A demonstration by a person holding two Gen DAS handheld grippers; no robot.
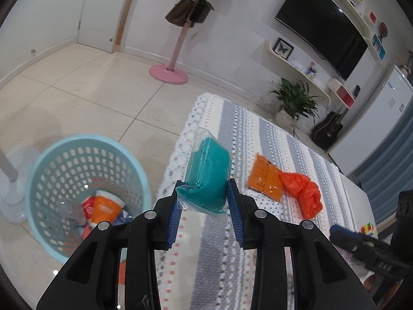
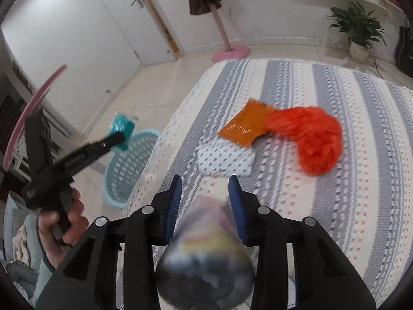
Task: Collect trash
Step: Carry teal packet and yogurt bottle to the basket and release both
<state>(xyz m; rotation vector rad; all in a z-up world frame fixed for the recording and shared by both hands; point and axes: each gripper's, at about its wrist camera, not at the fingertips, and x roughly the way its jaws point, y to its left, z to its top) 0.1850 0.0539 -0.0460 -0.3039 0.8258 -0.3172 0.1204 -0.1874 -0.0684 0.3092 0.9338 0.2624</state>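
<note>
Trash is partly gathered already: the pale blue basket [image 1: 87,188] on the floor beside the table [image 1: 258,139] holds an orange-and-white cup [image 1: 104,208] and some clear and red wrappers, so several pieces look done. The left claw [image 1: 204,193] is clamped on a teal packet in clear plastic [image 1: 209,175], its blue pads pressed against both sides, and the packet stands up between them above the table's lace edge; from the right wrist view the same packet [image 2: 122,129] hangs out past the table edge, over or just beside the basket [image 2: 129,165], so by my reading this piece is on its way to being dropped in. The right claw [image 2: 205,199] has a blurred, rounded, crumpled thing [image 2: 206,255] sitting low between its fingers, close to the camera; the blue pads near the tips do not appear to touch it, and whether it is truly gripped further back I cannot tell. Left on the striped cloth are an orange foil packet [image 2: 244,125], a red-orange plastic bag [image 2: 313,139] touching it, and a white dotted pack [image 2: 224,160] just in front of the foil. I would judge the job roughly half done, with three pieces on the table unclaimed.
</note>
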